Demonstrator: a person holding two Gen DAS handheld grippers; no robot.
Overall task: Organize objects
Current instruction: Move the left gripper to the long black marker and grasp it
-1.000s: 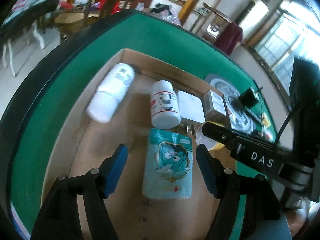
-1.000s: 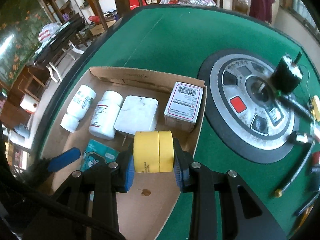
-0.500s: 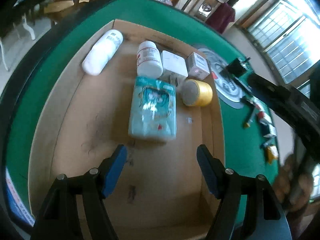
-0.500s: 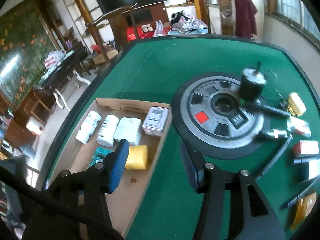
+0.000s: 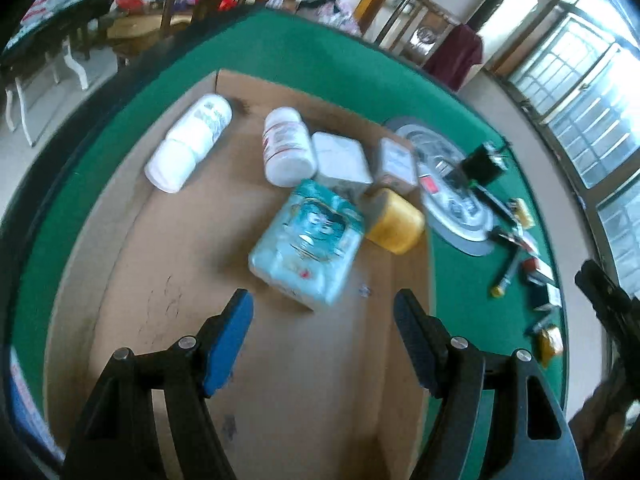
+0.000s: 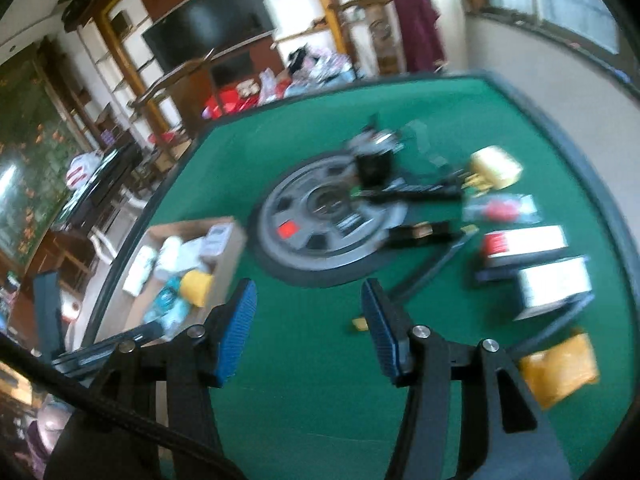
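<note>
A shallow cardboard tray (image 5: 180,300) lies on the green felt table. In it are two white bottles (image 5: 188,148) (image 5: 286,148), a white square box (image 5: 340,158), a small carton (image 5: 396,160), a teal pouch (image 5: 308,240) and a yellow tape roll (image 5: 394,220). My left gripper (image 5: 324,312) hangs open over bare cardboard just short of the pouch, nothing between its pads. My right gripper (image 6: 308,304) is open and empty over bare felt, right of the tray (image 6: 236,236) where the tape roll (image 6: 196,288) rests.
A grey round disc (image 6: 320,220) with a black motor (image 6: 374,164) fills the table's middle. Right of it lie white cartons (image 6: 524,240) (image 6: 554,284), an orange packet (image 6: 560,368), a yellow block (image 6: 496,166) and several dark tools. Furniture stands beyond the table.
My right gripper let go of the yellow tape roll in the tray, opened, and swung up and away over the felt. My left gripper drew back from the pouch.
</note>
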